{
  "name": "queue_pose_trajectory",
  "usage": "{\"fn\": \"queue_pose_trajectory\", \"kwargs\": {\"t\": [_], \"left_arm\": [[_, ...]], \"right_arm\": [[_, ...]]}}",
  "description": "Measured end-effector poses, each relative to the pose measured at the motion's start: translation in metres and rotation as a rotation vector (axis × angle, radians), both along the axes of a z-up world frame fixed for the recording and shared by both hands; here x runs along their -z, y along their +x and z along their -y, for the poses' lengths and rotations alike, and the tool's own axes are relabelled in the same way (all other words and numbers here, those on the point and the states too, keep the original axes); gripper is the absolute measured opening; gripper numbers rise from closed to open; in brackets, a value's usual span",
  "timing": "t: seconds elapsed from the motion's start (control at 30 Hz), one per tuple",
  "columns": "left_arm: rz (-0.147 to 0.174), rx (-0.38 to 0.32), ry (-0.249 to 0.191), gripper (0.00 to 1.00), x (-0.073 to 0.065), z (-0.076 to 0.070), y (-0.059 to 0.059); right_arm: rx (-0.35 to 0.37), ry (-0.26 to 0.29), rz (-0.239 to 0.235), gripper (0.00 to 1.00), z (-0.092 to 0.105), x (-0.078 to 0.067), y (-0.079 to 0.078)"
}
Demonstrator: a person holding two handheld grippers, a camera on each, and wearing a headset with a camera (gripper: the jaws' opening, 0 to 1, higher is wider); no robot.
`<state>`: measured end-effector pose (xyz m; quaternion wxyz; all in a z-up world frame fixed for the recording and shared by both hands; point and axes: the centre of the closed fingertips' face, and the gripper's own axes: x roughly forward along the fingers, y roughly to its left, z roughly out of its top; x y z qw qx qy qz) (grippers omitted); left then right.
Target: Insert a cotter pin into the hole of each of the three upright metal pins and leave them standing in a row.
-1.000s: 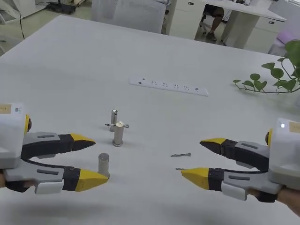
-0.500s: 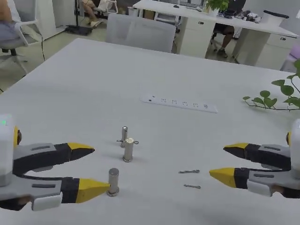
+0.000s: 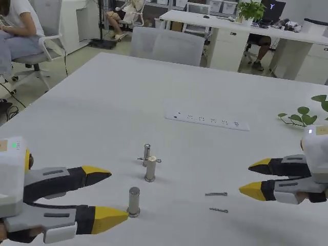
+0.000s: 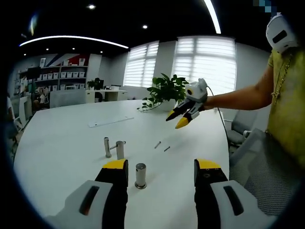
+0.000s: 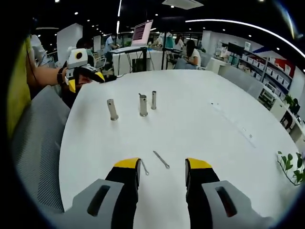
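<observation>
- Two tongs gape, empty: left tongs (image 3: 118, 195) at lower left, right tongs (image 3: 245, 178) at right.
- The left lower tip is just beside an upright metal pin (image 3: 134, 201); cotter pins (image 3: 216, 194) lie near the right tongs.

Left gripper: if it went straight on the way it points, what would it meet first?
Probably the nearest upright metal pin, standing just ahead between the left gripper's open jaws; depth is uncertain.
</observation>
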<state>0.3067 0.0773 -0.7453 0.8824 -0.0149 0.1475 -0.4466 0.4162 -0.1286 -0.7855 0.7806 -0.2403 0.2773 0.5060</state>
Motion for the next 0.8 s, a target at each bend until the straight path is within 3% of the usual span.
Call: {"fn": "queue_pose_trajectory", "kwargs": {"t": [0.33, 0.63, 0.8], "left_arm": [[-0.004, 0.004, 0.005, 0.54, 0.001, 0.002, 0.000], [-0.008, 0.007, 0.010, 0.55, 0.004, 0.004, 0.001], [-0.010, 0.009, 0.011, 0.55, 0.004, 0.003, 0.000]], "right_arm": [[-0.078, -0.139, -0.039, 0.29, -0.007, 0.028, 0.016], [-0.175, -0.281, -0.084, 0.26, -0.011, 0.051, 0.016], [-0.196, -0.313, -0.099, 0.24, -0.013, 0.058, 0.017]]}}
